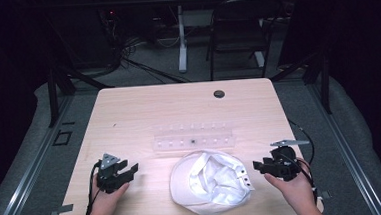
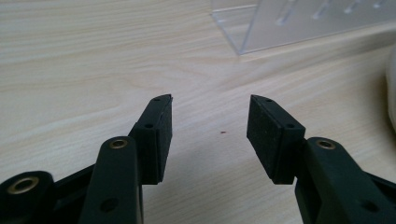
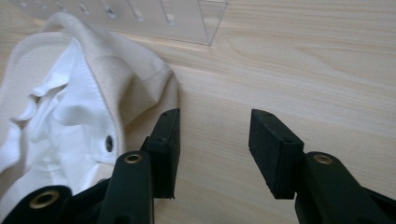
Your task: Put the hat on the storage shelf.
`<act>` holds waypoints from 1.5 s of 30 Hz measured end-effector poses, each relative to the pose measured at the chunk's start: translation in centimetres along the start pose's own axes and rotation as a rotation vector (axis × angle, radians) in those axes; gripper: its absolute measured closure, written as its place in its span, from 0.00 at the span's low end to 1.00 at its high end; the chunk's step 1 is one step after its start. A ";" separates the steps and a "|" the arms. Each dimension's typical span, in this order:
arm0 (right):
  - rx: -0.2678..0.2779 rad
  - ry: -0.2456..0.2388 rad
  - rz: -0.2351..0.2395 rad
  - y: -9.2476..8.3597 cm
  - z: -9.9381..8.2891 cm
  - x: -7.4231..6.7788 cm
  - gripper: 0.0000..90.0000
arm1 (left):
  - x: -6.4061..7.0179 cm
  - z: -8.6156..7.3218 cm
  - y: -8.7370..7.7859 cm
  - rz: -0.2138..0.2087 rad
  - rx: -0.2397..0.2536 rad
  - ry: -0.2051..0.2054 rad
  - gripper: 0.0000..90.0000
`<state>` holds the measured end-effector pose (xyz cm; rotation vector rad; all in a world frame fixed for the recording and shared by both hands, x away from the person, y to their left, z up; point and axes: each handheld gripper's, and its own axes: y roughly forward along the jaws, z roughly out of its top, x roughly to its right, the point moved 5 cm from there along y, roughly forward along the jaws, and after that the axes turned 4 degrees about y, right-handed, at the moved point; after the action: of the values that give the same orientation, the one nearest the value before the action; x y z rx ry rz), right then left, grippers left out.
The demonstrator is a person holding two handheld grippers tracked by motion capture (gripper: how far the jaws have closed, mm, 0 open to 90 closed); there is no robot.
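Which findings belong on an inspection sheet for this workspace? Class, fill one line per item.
Surface: pale wooden table, dark round grommet near far edge.
Job's things: white cap lying upside down; clear plastic rack behind it.
Clutter: nothing seen.
Grippers: left tongs open, over bare wood; right tongs open, beside the cap, not touching it.
Cables: one trailing from each gripper; a tangle on the floor.
Surroundings: dark room, folding chair beyond the table.

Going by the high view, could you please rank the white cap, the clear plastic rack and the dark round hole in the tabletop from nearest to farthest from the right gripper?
1. White cap, just beside the right gripper.
2. Clear plastic rack, mid-table, behind the cap.
3. Dark round hole, near the table's far edge.
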<state>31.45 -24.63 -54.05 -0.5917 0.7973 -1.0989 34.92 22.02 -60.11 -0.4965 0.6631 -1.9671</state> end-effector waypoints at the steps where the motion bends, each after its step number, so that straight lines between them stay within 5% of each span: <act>1: -0.010 0.001 0.000 -0.2 0.2 -0.1 0.59 | -0.2 0.0 0.0 0.015 -0.001 -0.026 0.56; 9: -0.082 -0.013 0.048 -0.9 1.3 -1.2 0.60 | -0.6 -0.2 -0.2 0.008 -0.015 -0.039 0.56; 16: -0.178 0.018 0.103 -1.2 1.9 -2.3 0.64 | -0.4 -0.1 -0.4 0.005 -0.016 0.001 0.56; 21: -0.242 0.060 0.157 -1.0 1.7 -2.7 0.63 | -0.3 -0.1 -0.3 0.004 -0.023 0.017 0.56; 31: -0.363 0.086 0.194 0.6 0.4 -2.8 0.60 | 0.1 -0.2 -0.1 -0.004 -0.023 0.032 0.55; 33: -0.330 0.132 0.200 1.0 0.2 -3.1 0.60 | 0.1 -0.2 -0.1 -0.005 -0.024 0.034 0.55; 34: -0.386 0.085 0.208 1.0 0.1 -2.8 0.60 | 0.2 -0.2 -0.1 -0.006 -0.024 0.036 0.55; 35: -0.348 0.125 0.209 1.4 -0.1 -3.2 0.60 | 0.2 -0.2 0.0 -0.006 -0.025 0.036 0.55; 45: -0.408 0.142 0.249 2.7 -0.8 -3.8 0.66 | 0.4 -0.2 0.1 -0.013 -0.028 0.045 0.55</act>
<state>31.38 -20.17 -55.60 -0.7369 1.2002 -0.7573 34.70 21.72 -60.25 -0.4763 0.7184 -1.9887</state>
